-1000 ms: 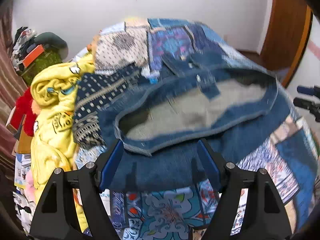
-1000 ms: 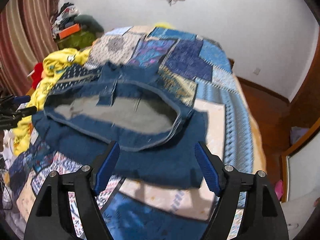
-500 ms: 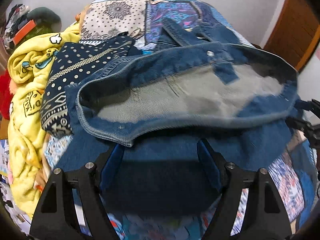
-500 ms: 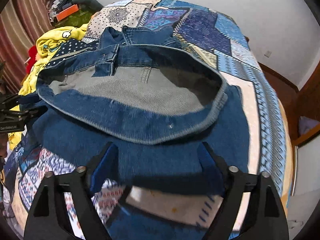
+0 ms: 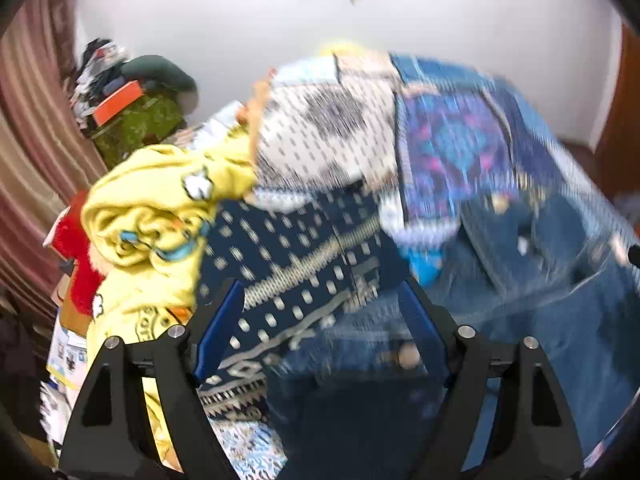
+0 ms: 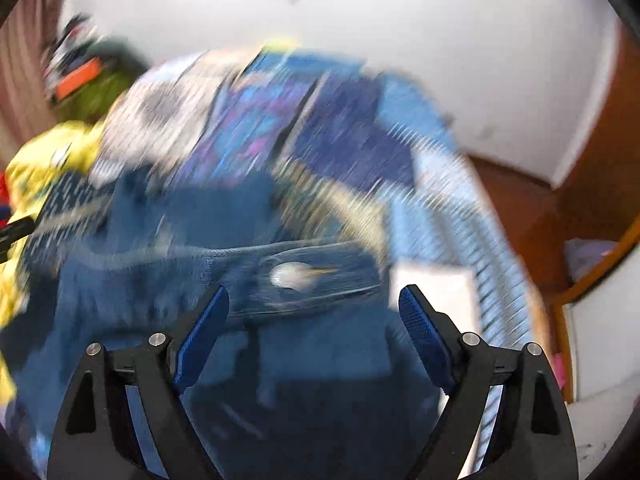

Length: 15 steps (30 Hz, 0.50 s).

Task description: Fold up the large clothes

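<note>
the denim garment (image 6: pixel 248 360) lay on the patchwork bed (image 6: pixel 472 208), its near edge under both grippers, a navy dotted cloth (image 5: pixel 288 264) and a yellow blanket (image 5: pixel 152 208) beside it. thick denim likely handled heavy and limp but held a crease; the stitched hem or waistband looked the firmest place to pinch, one corner per hand. the left gripper (image 5: pixel 324 322) pointed steeply down over the denim's left side, jaws wide and gripping nothing. the right gripper (image 6: pixel 314 324), equally tilted, stood spread above a button tab, having just been opening, nothing clamped between them. both views were blurred.
</note>
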Tool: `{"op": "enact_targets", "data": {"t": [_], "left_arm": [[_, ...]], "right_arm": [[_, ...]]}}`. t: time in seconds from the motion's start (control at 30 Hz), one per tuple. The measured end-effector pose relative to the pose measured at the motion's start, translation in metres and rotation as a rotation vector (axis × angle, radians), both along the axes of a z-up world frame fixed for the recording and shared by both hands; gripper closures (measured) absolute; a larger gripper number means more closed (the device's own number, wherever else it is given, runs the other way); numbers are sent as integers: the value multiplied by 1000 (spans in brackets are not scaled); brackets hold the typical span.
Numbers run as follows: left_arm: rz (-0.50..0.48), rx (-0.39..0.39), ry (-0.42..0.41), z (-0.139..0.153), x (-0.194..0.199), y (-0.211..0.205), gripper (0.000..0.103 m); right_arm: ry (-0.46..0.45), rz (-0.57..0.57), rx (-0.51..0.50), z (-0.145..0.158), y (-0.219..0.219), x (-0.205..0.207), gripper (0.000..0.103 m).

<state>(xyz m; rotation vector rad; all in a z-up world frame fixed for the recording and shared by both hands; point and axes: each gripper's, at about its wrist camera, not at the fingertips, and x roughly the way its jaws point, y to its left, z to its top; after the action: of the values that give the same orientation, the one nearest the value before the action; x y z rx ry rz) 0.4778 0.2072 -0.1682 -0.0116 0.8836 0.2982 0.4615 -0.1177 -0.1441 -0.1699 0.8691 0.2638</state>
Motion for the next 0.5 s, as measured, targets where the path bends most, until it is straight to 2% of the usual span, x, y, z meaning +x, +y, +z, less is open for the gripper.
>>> {"op": "enact_targets", "data": {"t": [0.1, 0.23, 0.37, 0.43, 0.5], "left_arm": [[2, -40, -32, 13, -7, 10, 23], [-55, -77, 12, 2, -23, 8, 23], [-117, -19, 107, -32, -40, -3, 23], [-128, -50, 148, -49, -45, 0, 23], [-131, -118, 182, -64, -46, 7, 23]], "right_arm": [[-59, 8, 51, 25, -1, -2, 18], [-35, 75, 97, 34, 0, -18, 18], [45, 154, 86, 17, 15, -28, 18], [83, 197, 52, 2, 23, -37, 18], [119, 239, 1, -16, 30, -44, 18]]}}
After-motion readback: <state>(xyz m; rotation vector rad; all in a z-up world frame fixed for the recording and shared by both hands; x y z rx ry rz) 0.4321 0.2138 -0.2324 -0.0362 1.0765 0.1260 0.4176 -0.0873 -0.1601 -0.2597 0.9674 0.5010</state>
